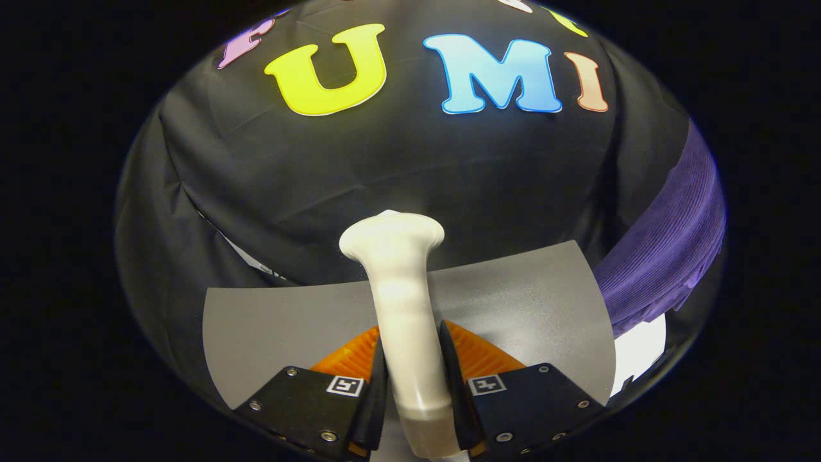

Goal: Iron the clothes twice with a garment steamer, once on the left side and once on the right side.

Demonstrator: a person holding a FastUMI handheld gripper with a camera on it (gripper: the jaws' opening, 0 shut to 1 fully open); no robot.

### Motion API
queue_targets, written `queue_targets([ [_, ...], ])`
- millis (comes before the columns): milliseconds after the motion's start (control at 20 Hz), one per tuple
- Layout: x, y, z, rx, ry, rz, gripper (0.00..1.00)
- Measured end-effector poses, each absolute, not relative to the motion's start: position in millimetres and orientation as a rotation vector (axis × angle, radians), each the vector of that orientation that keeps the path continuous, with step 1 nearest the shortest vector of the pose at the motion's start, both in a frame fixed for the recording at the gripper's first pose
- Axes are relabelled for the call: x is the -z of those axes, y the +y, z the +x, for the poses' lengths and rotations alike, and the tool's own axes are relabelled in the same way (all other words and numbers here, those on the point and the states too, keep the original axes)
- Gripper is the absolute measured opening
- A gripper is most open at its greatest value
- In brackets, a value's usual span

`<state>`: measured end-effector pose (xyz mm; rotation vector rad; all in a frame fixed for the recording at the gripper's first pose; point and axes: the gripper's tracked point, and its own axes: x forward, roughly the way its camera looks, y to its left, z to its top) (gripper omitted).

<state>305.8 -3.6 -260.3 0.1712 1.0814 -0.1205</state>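
Observation:
A cream-white garment steamer (401,289) stands upright between my fingers, its handle gripped on both sides and its flared head rising above and beyond the fingertips. My gripper (412,359) is shut on the steamer's handle. A purple ribbed garment (667,244) hangs off to the right of the steamer, well apart from its head.
A grey mat (526,301) lies on the table under and ahead of the fingers. The black cloth wall (397,160) stands close behind it. A white patch (641,350) shows below the purple garment at the right.

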Motion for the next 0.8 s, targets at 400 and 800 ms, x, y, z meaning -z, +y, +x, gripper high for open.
queue_targets([
  [400,257.9,1.0,303.0,0.164,0.943,-0.009,0.33],
  [800,234.2,1.0,267.4,0.214,0.826,-0.047,0.33],
])
